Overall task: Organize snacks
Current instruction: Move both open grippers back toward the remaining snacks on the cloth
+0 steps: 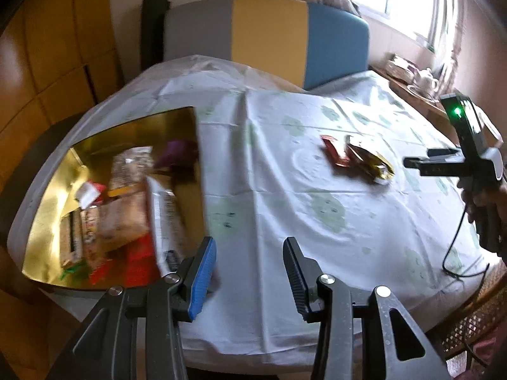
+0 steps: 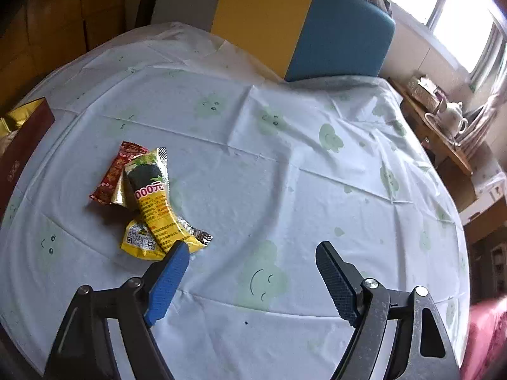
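Note:
A gold-lined box (image 1: 133, 126) at the table's left holds several snack packets (image 1: 126, 209). A small pile stays on the cloth: a red packet (image 2: 118, 172), a yellow seaweed packet (image 2: 155, 202) and another yellow packet (image 2: 139, 242) under it. The pile also shows in the left wrist view (image 1: 358, 158). My left gripper (image 1: 250, 253) is open and empty above the cloth, just right of the box. My right gripper (image 2: 253, 253) is open and empty, its blue finger (image 2: 169, 277) just in front of the pile. It also shows in the left wrist view (image 1: 424, 161), right of the pile.
A white tablecloth (image 2: 285, 174) with green smiley prints covers the round table. A grey, yellow and blue chair back (image 2: 285, 22) stands behind the table. A side shelf with a teapot (image 2: 453, 117) sits at the right by the window. The box's red wall (image 2: 25, 145) stands at the left.

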Demonstrator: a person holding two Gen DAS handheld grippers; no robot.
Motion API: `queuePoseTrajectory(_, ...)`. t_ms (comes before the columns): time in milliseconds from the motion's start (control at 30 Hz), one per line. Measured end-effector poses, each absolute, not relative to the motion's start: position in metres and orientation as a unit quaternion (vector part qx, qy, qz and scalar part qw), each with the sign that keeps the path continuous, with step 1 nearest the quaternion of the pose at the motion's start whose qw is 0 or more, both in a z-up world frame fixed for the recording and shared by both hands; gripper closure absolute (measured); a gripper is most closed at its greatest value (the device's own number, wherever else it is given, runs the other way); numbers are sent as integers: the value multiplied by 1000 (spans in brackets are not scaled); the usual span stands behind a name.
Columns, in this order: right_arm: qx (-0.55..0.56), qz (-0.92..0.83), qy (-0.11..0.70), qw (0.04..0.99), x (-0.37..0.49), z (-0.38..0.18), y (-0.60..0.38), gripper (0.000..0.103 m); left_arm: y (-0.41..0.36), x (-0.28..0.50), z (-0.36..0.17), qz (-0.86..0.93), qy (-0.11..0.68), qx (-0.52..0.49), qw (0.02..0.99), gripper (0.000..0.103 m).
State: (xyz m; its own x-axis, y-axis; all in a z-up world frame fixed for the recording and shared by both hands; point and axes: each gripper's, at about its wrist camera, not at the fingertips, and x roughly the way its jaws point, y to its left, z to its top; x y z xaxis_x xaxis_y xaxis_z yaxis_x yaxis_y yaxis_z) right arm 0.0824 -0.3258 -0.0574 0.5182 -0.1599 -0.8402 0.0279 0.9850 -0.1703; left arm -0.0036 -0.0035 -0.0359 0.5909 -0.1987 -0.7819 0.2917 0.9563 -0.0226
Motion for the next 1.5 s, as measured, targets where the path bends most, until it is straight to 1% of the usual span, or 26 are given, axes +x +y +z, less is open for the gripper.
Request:
queuePoseTrajectory(167, -96, -38, 483, 870, 82, -54, -313, 16, -18, -5, -42, -154, 440, 67, 882, 58)
queuePoseTrajectory(967, -73, -53, 483, 871, 80, -51, -321, 14, -38, -1, -44, -169, 452, 88, 872, 58)
queuePoseTrajectory(1167, -53, -73, 483, 871, 81, -47, -333, 14, -61, 17, -33, -186, 443, 103, 871, 58)
queuePoseTrajectory(1500, 36, -116, 484, 867, 82, -40, -371, 14, -108, 93, -43, -205, 476, 67, 853, 60)
